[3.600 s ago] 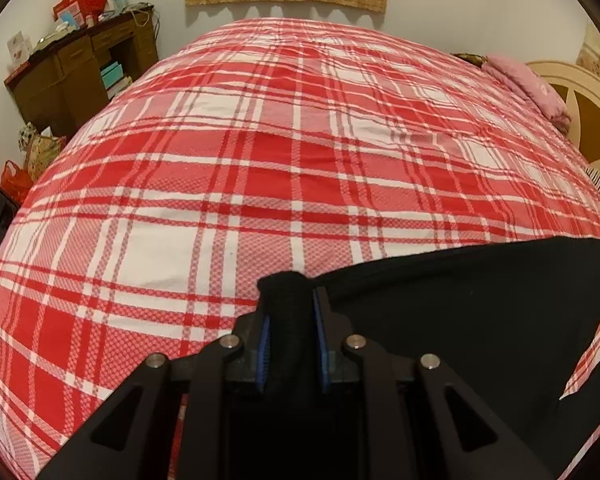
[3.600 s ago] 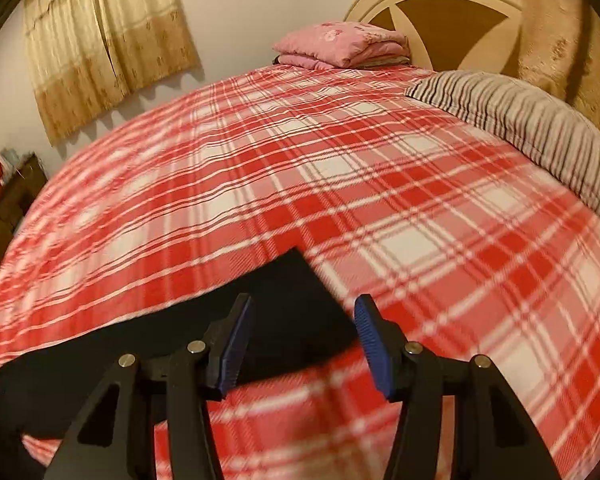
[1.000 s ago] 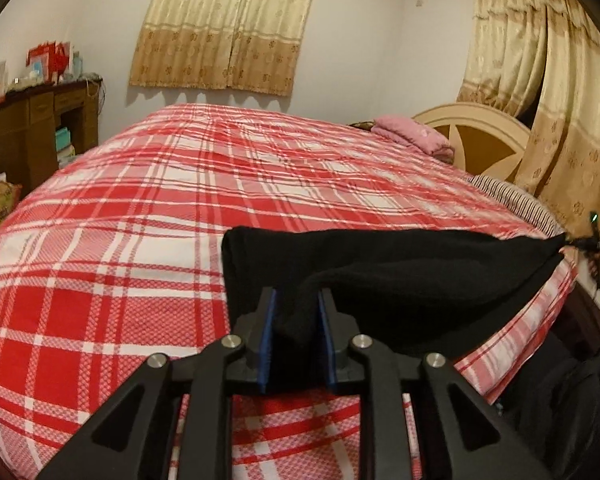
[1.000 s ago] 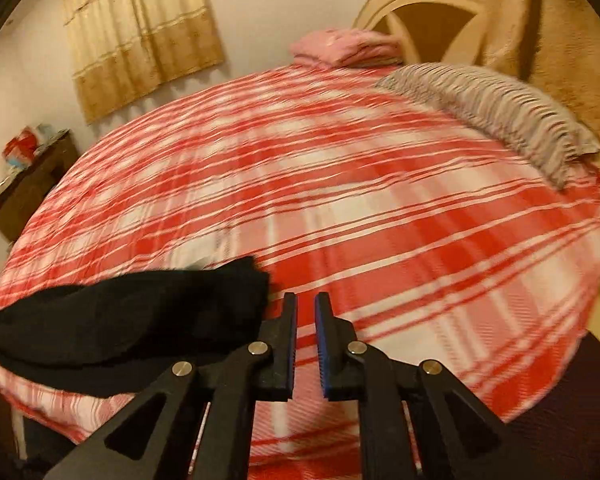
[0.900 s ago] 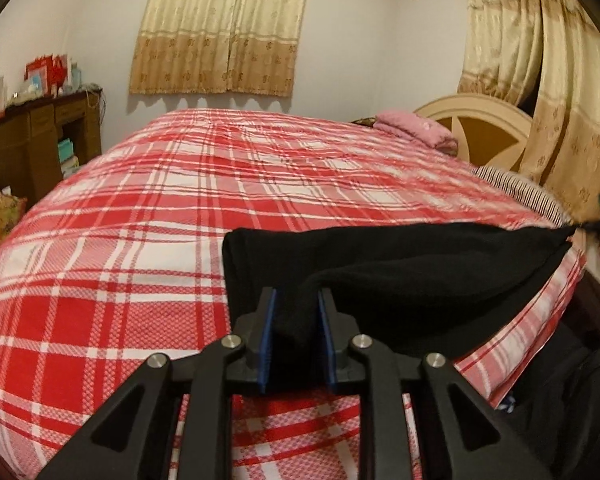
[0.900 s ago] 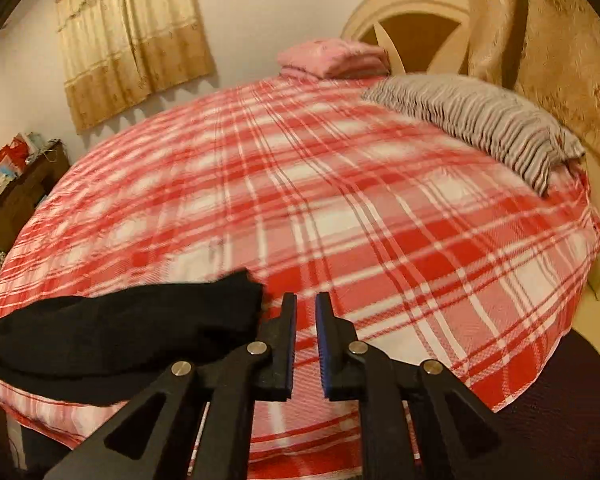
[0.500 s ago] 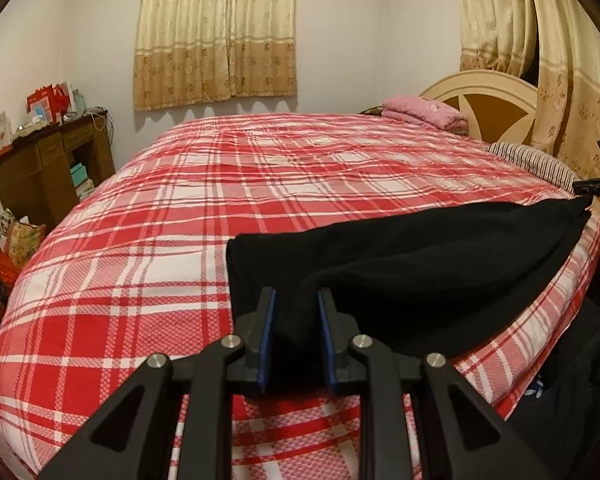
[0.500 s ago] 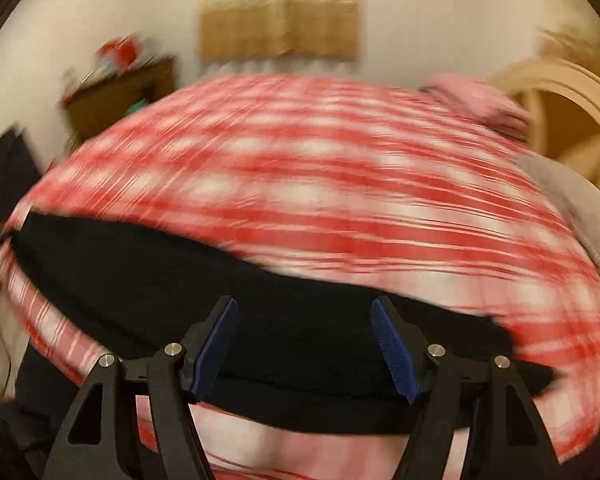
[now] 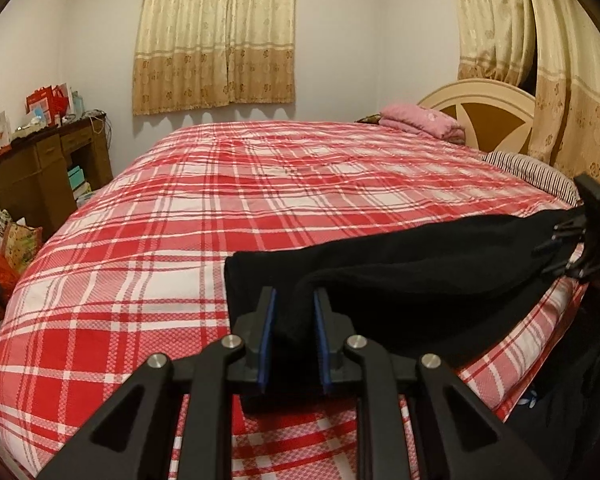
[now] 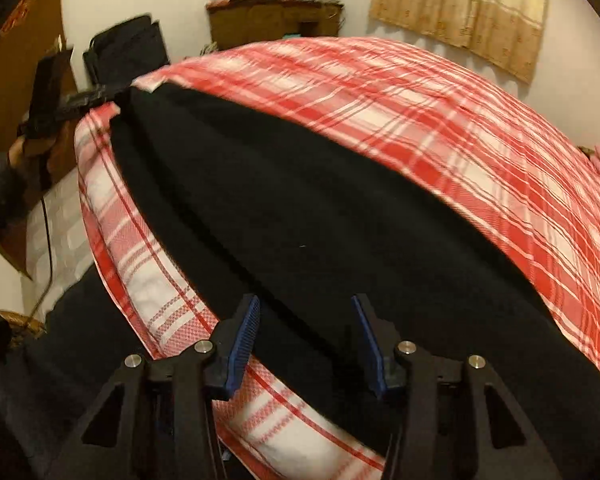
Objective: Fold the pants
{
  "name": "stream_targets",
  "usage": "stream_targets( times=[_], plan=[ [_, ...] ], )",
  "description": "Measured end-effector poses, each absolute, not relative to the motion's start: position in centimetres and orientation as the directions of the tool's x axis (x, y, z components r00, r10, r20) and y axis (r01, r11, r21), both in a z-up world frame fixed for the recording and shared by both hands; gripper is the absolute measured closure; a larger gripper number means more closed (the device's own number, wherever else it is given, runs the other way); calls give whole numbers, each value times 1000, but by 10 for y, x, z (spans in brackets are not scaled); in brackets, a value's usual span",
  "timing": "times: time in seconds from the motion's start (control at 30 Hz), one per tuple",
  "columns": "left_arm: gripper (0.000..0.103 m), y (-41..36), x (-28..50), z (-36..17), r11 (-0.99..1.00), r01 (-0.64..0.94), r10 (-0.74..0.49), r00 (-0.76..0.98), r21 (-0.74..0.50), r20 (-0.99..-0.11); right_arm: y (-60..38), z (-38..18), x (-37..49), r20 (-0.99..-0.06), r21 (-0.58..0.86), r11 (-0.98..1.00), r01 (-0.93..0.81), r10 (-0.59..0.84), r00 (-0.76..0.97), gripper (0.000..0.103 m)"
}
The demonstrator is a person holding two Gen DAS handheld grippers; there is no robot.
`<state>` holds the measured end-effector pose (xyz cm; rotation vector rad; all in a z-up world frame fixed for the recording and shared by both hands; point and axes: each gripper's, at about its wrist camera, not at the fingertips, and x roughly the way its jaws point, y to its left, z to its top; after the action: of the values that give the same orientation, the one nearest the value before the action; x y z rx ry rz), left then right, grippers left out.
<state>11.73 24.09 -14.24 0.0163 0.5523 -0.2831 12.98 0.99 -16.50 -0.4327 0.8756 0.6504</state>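
The black pants [image 9: 400,280] lie stretched along the near edge of a bed with a red and white plaid cover [image 9: 228,208]. My left gripper [image 9: 294,320] is shut on one end of the pants. In the right wrist view the pants [image 10: 340,208] run from lower right to upper left. My right gripper [image 10: 306,332] is open, its blue pads on either side of the pants' near edge. The left gripper [image 10: 72,100] shows far left there, holding the other end. The right gripper's body [image 9: 592,232] shows at the right edge of the left wrist view.
A brown desk [image 9: 48,168] with boxes stands left of the bed. A folded pink blanket [image 9: 420,120] and a striped pillow [image 9: 532,172] lie by the cream headboard [image 9: 484,112]. Beige curtains [image 9: 216,36] hang behind. A black chair [image 10: 128,52] stands beside the bed.
My right gripper went from shut to open and swung round to face along the pants. My left gripper kept its hold and lifted slightly.
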Motion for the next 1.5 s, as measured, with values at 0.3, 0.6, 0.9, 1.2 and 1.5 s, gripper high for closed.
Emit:
stream_targets(
  times=[0.3, 0.6, 0.9, 1.2, 1.5],
  plan=[
    [85, 238, 120, -144, 957, 286, -273, 811, -56, -518, 20, -177, 143, -815, -168, 731, -661, 275, 511, 91],
    [88, 248, 106, -120, 945, 323, -305, 821, -48, -482, 23, -136, 121, -791, -127, 707, -696, 351, 501, 99],
    [88, 258, 96, -155, 950, 299, -300, 783, -92, -545, 29, -184, 120, -853, -79, 685, -725, 330, 404, 99],
    [51, 275, 86, -155, 973, 226, -213, 792, -49, -572, 27, -186, 121, -858, -80, 669, -739, 330, 393, 92],
    [52, 308, 71, -146, 996, 70, -89, 831, -57, -549, 12, -159, 118, -836, 41, 647, -762, 440, 329, 51]
  ],
)
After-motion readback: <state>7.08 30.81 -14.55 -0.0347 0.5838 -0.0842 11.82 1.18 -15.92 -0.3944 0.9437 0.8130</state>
